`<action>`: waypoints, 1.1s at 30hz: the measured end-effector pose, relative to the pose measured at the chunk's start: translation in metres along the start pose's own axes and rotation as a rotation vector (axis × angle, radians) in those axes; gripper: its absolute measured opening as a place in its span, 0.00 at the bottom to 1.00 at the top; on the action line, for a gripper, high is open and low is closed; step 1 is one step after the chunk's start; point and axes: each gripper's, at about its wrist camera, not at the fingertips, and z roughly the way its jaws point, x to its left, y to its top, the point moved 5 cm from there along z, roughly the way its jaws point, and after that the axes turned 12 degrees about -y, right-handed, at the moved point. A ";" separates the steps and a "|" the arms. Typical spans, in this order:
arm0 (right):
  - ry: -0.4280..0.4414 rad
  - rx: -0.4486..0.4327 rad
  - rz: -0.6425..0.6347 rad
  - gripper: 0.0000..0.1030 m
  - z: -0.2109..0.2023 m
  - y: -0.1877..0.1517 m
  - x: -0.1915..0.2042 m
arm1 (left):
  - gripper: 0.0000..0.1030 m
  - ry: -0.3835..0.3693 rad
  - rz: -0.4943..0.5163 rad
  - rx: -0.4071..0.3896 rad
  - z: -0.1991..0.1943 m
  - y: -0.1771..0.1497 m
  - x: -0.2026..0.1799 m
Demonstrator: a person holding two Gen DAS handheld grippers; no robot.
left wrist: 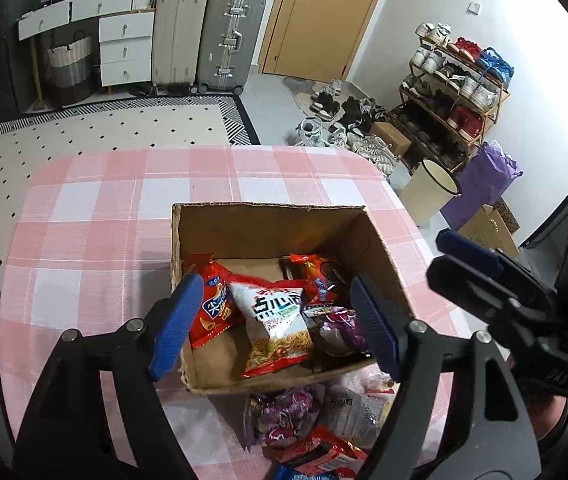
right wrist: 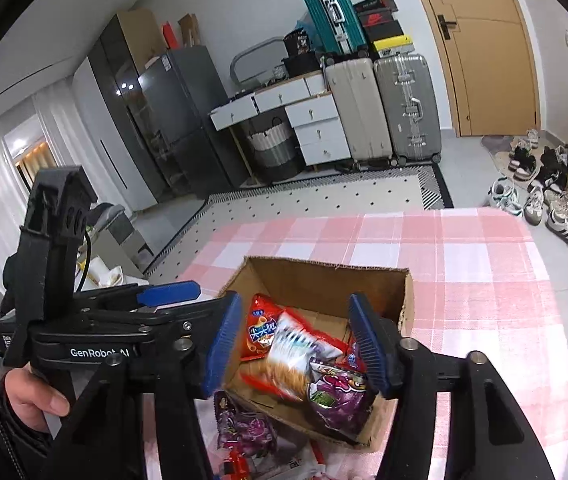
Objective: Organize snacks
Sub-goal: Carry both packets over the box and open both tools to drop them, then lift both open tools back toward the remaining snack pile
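This is a lived-in home, apparently an entry or living area. A wooden door [left wrist: 324,16] anchors it: left of it stand suitcases [left wrist: 203,36] and a white drawer unit [left wrist: 125,46], right of it a loaded shoe rack [left wrist: 456,92], with loose shoes [left wrist: 336,108] before it. A patterned rug [left wrist: 95,132] and a checked-cloth table [left wrist: 83,220] lie nearer; a fridge [right wrist: 179,120] stands far left.

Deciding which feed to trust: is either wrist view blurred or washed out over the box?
Left wrist view: cardboard box and white noodle packet sharp, evenly lit. Right wrist view: that white noodle packet is motion-smeared, the purple packet beside it clearer. Both bend straight edges fisheye-style, with dark corners.
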 end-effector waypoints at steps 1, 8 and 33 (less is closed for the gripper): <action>-0.001 -0.010 0.000 0.66 -0.005 0.001 0.001 | 0.72 0.007 0.007 -0.008 -0.004 -0.001 -0.002; -0.007 -0.049 -0.007 0.70 -0.038 0.000 0.011 | 0.77 0.021 0.024 -0.030 -0.033 -0.014 -0.019; -0.028 -0.154 -0.045 0.94 -0.152 -0.044 0.042 | 0.85 0.053 0.087 -0.116 -0.138 -0.073 -0.077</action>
